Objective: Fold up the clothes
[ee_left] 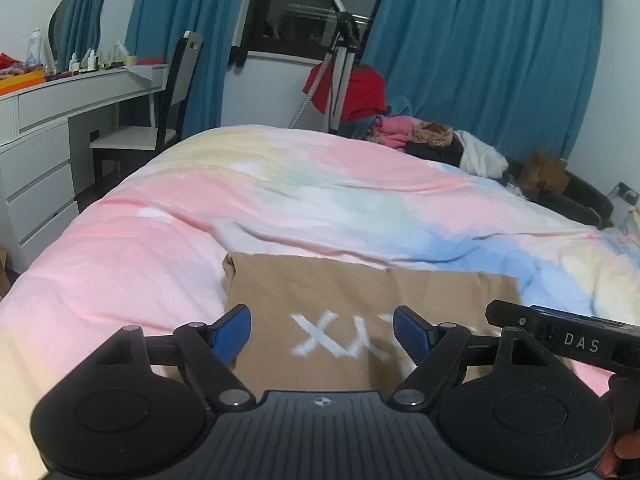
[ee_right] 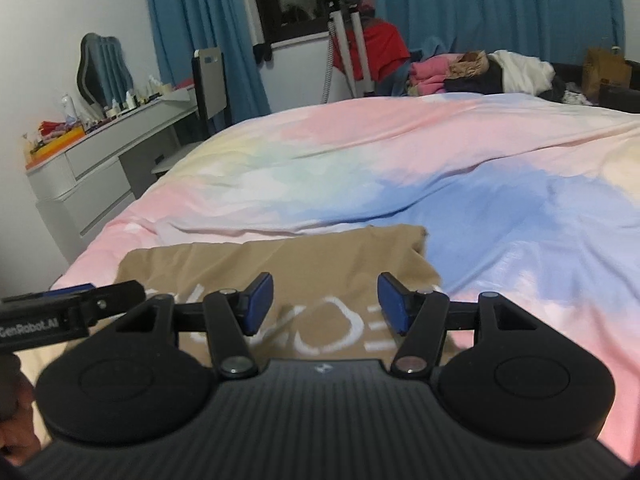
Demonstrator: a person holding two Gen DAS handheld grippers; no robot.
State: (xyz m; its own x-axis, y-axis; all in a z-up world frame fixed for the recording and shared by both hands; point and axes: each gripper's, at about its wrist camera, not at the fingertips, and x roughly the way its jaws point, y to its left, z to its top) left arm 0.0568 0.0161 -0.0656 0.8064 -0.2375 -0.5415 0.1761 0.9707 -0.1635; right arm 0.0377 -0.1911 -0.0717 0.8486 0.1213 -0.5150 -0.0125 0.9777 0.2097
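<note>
A tan garment (ee_left: pixel 320 284) with white lettering lies flat and folded into a rectangle on the pastel bedspread (ee_left: pixel 280 196), near the bed's front edge. My left gripper (ee_left: pixel 322 334) hovers over its left half, open, with nothing between its blue pads (ee_left: pixel 232 334). In the right wrist view the same tan garment (ee_right: pixel 288 264) lies under my right gripper (ee_right: pixel 326 304), which is also open and holds nothing. The other gripper's black body shows at the right edge of the left view (ee_left: pixel 568 336) and at the left edge of the right view (ee_right: pixel 60 312).
A pile of unfolded clothes (ee_left: pixel 436 140) lies at the bed's far side, also visible as the clothes pile (ee_right: pixel 480 70). A white dressing table (ee_left: pixel 48 128) with bottles and a chair (ee_left: pixel 160 120) stand left of the bed. A tripod (ee_left: pixel 340 64) and blue curtains (ee_left: pixel 500 60) are behind.
</note>
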